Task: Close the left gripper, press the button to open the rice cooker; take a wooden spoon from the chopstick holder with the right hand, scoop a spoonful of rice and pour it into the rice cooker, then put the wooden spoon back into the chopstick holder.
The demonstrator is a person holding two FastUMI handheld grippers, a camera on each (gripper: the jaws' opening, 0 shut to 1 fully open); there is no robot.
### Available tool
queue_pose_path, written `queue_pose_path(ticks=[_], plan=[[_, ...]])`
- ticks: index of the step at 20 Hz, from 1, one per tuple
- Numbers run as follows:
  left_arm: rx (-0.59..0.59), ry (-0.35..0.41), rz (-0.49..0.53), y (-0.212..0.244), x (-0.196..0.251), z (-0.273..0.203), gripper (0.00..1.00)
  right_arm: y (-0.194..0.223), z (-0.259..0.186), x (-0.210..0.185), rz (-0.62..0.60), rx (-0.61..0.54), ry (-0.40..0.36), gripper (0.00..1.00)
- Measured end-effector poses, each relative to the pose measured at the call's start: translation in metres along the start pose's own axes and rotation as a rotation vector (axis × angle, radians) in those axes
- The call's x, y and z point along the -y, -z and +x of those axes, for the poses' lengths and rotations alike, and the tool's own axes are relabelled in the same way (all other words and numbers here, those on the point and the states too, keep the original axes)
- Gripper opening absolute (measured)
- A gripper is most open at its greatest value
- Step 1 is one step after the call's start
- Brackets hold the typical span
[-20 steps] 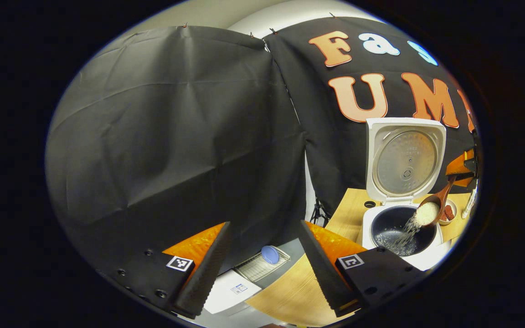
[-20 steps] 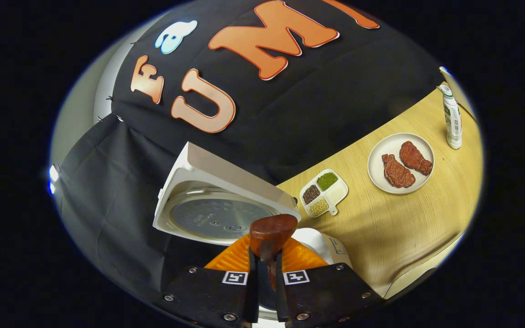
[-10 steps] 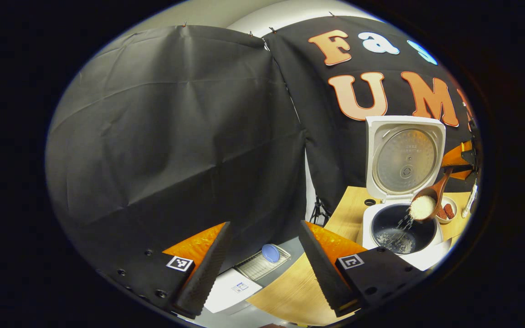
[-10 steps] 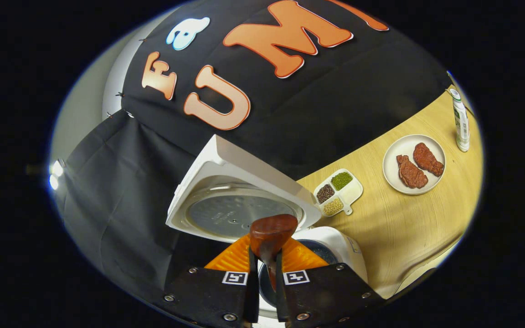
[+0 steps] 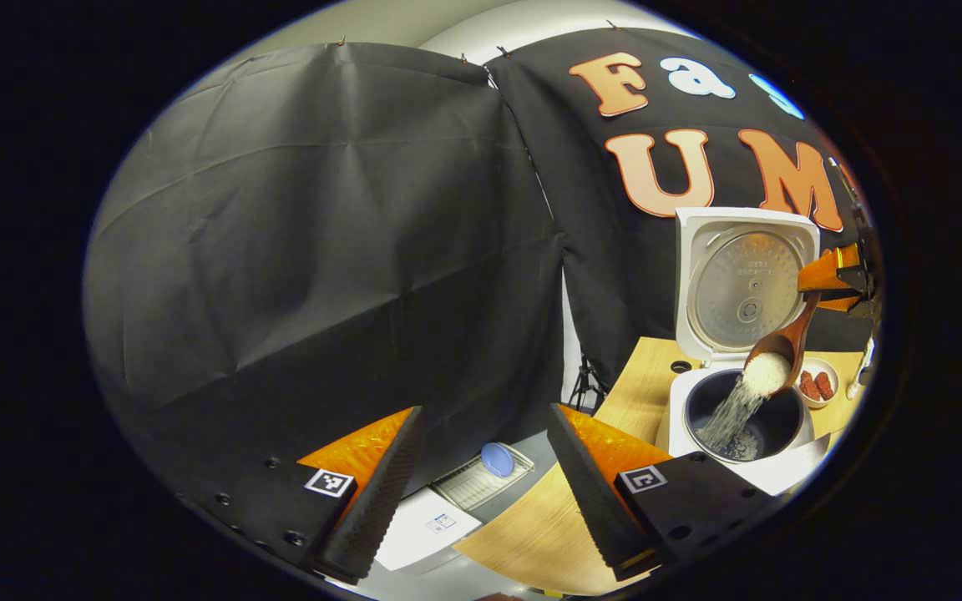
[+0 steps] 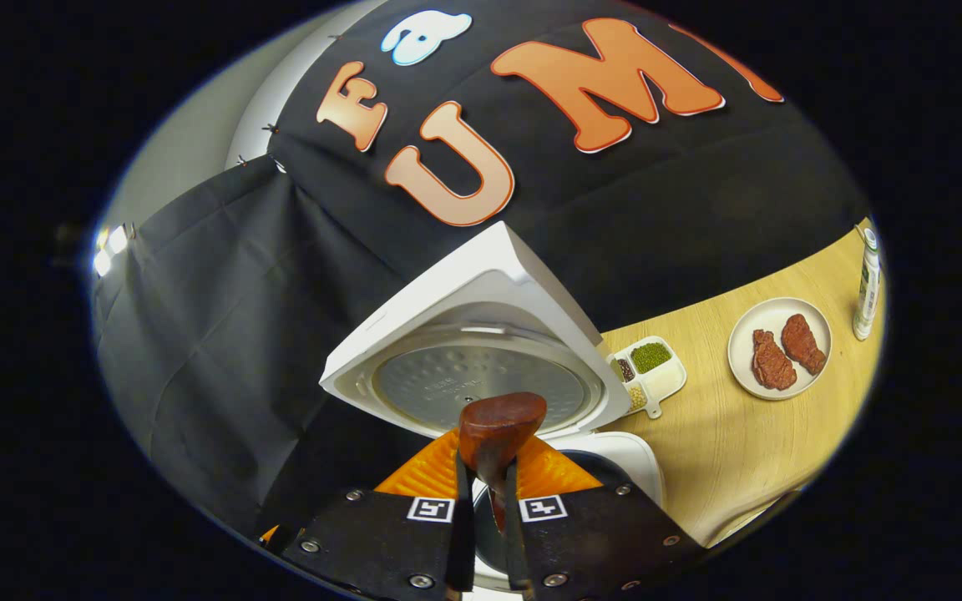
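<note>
The white rice cooker (image 5: pixel 681 399) stands on the wooden table with its lid (image 5: pixel 744 280) raised upright. Over its dark inner pot (image 5: pixel 775 416) the wooden spoon (image 5: pixel 777 355) is tipped, and white rice streams from it into the pot. My right gripper (image 5: pixel 833 282) holds the spoon's handle from the upper right. In the right gripper view my right gripper (image 6: pixel 485 501) is shut on the wooden spoon (image 6: pixel 499 430), with the lid (image 6: pixel 481 351) just ahead. My left gripper (image 5: pixel 481 476) hangs open and apart, left of the cooker, holding nothing.
A plate (image 6: pixel 744 334) with two pieces of meat, a small divided dish (image 6: pixel 652 371) of beans and a bottle (image 6: pixel 867 284) stand on the table (image 6: pixel 731 451) right of the cooker. Below the table's left edge sit a white appliance (image 5: pixel 427 534) and a rack with a blue lid (image 5: pixel 496 459).
The right gripper has risen and tilted further, so the spoon sits higher over the pot and more rice pours out. The left gripper has barely moved.
</note>
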State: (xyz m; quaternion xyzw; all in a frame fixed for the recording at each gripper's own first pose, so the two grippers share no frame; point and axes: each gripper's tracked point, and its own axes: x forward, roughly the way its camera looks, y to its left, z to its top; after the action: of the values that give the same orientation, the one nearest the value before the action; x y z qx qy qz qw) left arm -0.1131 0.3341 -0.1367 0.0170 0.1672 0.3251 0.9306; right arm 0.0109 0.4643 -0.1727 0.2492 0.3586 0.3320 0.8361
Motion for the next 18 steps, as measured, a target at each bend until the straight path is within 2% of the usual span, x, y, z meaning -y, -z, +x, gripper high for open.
queue_pose_path(ticks=[8, 18], plan=[[-0.01, -0.01, -0.007, 0.003, -0.005, 0.003, 1.0, -0.001, 0.005, -0.021, -0.112, 0.004, -0.025, 0.14], [-0.026, 0.01, -0.005, 0.01, -0.001, 0.002, 1.0, 0.0, 0.004, -0.04, -0.326, 0.017, -0.043, 0.14]])
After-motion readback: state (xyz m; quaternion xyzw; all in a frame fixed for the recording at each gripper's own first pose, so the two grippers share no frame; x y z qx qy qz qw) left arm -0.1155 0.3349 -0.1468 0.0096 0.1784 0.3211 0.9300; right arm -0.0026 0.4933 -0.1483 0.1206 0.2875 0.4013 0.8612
